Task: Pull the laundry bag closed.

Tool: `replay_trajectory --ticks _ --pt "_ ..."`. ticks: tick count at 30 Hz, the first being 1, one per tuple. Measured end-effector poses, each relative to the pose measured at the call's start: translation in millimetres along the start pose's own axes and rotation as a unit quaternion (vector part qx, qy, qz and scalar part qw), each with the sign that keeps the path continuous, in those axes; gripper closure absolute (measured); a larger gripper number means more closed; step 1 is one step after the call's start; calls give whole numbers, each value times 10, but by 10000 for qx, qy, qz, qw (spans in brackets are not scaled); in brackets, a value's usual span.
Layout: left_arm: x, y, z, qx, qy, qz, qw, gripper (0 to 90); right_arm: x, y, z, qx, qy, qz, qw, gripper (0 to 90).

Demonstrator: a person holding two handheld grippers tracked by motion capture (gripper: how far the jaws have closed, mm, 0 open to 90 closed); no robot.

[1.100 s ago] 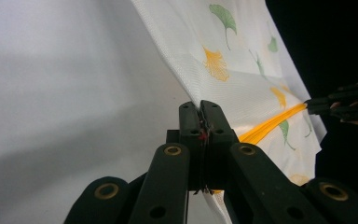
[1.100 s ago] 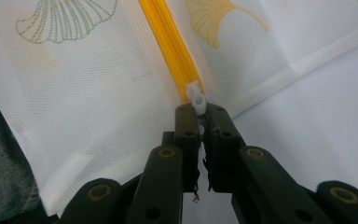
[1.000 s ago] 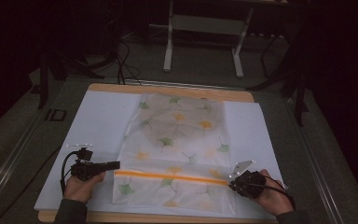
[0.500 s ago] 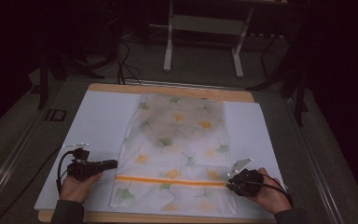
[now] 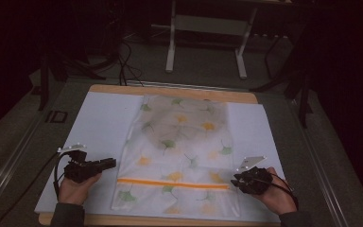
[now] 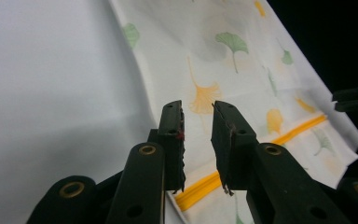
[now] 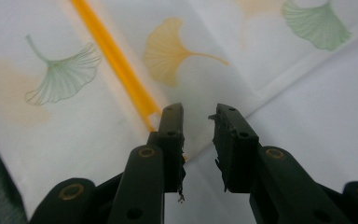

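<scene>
While both tools are opening and gripping nothing, my left tool and right tool are flanking the leaf-print cloth lying on the surface; its released near fold is risking springing back or creasing unevenly.

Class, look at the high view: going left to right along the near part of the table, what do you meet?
Black left gripper → white leaf-printed cloth with an orange stripe → black right gripper.
</scene>
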State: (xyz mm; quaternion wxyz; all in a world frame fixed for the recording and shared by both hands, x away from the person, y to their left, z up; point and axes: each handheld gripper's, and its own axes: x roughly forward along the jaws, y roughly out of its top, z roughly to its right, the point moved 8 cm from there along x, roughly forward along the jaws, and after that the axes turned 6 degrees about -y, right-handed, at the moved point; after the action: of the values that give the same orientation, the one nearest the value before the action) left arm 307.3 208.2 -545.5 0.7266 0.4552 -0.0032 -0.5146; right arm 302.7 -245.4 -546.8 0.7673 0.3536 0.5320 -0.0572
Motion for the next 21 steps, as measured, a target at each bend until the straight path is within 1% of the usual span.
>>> replay_trajectory --ticks 1,2,3,4,5,9,12,14,17,21 --pt "0 0 0 0 0 0 10000 740 0 0 0 0 0 0 10000 724" --pt "-10 3 -10 30 76 1 10000 740 2 -1 16 36 -30 27 10000 725" --pt "-17 3 -24 47 151 4 9999 741 1 -5 56 202 -87 90 9997 725" --pt "-17 3 -24 47 151 4 9999 742 1 -5 56 202 -87 90 9997 725" --pt "-19 2 -28 59 187 2 9998 742 -1 -3 71 278 -115 140 9994 725" --pt "-31 -1 -52 189 436 -30 9989 748 -16 2 104 496 -162 312 9981 725" --pt "-45 3 -77 340 704 -39 9969 748 -14 -8 112 568 -189 408 9974 725" --pt "-48 4 -87 407 818 -34 9958 748 -4 -27 116 626 -237 427 9968 726" --pt "-50 7 -89 495 928 -32 9944 749 24 -56 113 706 -232 455 9962 726" --pt "-52 9 -99 638 1147 -55 9913 749 59 -87 107 808 -224 492 9953 726"
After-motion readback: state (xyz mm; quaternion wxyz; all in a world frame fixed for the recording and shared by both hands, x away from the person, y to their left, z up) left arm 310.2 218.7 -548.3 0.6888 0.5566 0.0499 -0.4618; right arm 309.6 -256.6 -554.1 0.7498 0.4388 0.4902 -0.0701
